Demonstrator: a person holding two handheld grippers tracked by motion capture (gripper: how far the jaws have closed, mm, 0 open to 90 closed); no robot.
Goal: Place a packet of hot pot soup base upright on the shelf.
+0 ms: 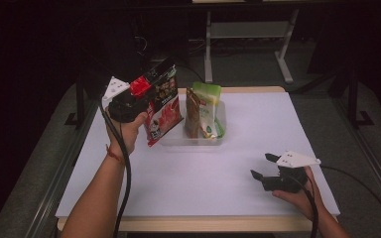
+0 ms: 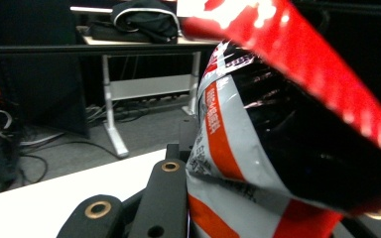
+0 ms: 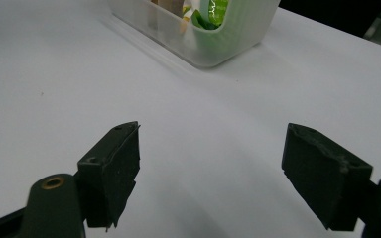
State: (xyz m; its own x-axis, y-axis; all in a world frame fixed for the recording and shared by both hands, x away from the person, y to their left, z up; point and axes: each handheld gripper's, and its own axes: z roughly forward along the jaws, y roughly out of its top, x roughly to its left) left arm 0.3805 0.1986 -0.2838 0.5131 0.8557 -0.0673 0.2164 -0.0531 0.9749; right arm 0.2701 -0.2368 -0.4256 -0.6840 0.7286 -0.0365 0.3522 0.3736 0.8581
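Note:
A red, black and white snack bag [image 1: 163, 106] hangs in the air just left of a clear plastic bin [image 1: 219, 140]. My left gripper [image 1: 146, 87] is shut on the bag's top edge, and in the left gripper view the bag [image 2: 258, 148] sits pinched between the jaws of that gripper [image 2: 270, 208]. The bin holds a brown packet [image 1: 192, 113] and a green packet [image 1: 208, 104], both upright. My right gripper [image 1: 263, 166] rests low at the table's front right, open. In its own view the right gripper [image 3: 211, 158] has bare white table between its jaws, with the bin [image 3: 228, 44] farther ahead.
A white sheet [image 1: 203, 178] covers the table top. Behind the table stand the white legs of another desk [image 1: 208, 44], which carries a black bag [image 2: 144, 20]. Dark rails run along both sides of the table.

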